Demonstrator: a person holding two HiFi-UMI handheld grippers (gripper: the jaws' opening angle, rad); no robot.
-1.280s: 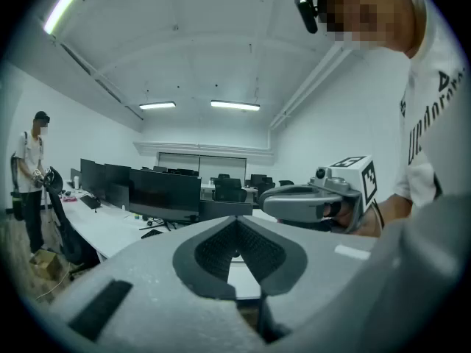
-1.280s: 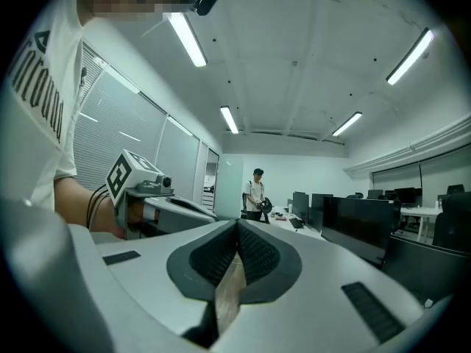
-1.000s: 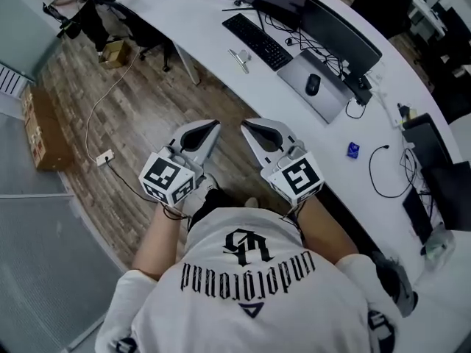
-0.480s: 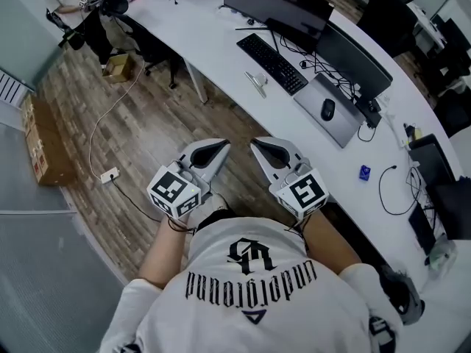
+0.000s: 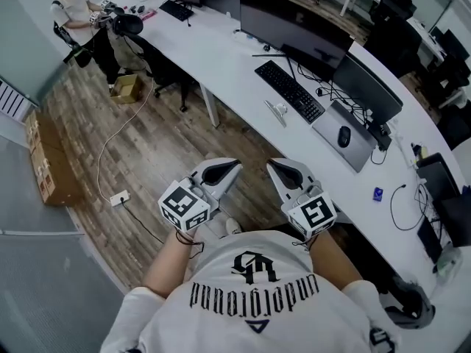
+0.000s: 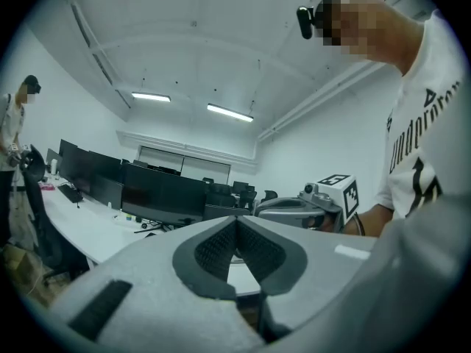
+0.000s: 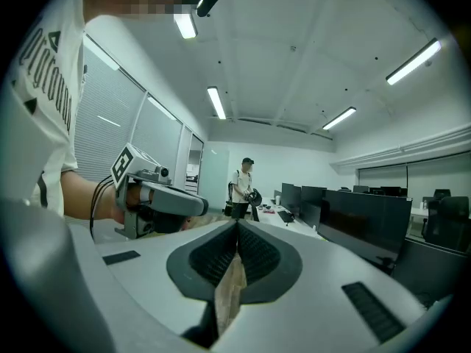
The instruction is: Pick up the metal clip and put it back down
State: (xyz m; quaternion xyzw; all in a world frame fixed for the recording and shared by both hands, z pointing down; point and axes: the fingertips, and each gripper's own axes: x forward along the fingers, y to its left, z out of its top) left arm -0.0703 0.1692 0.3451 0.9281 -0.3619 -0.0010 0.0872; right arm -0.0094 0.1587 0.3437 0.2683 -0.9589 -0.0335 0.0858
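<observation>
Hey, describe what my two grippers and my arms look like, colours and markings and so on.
The left gripper and right gripper are light grey, beak-like tapering shells with dark ribbed pads inside. Each carries a white cube printed with black square markers. Thin black cords loop at the left wrist. You wear a white short-sleeved shirt with black lettering.

Wood floor [image 5: 162,145] open ahead of left claw [image 5: 232,165] and right claw [image 5: 274,165]; surface [image 5: 221,57] beyond, front strip bare, keyboard [image 5: 294,93], monitors [image 5: 294,24] and cables [image 5: 321,91] crowd its back
</observation>
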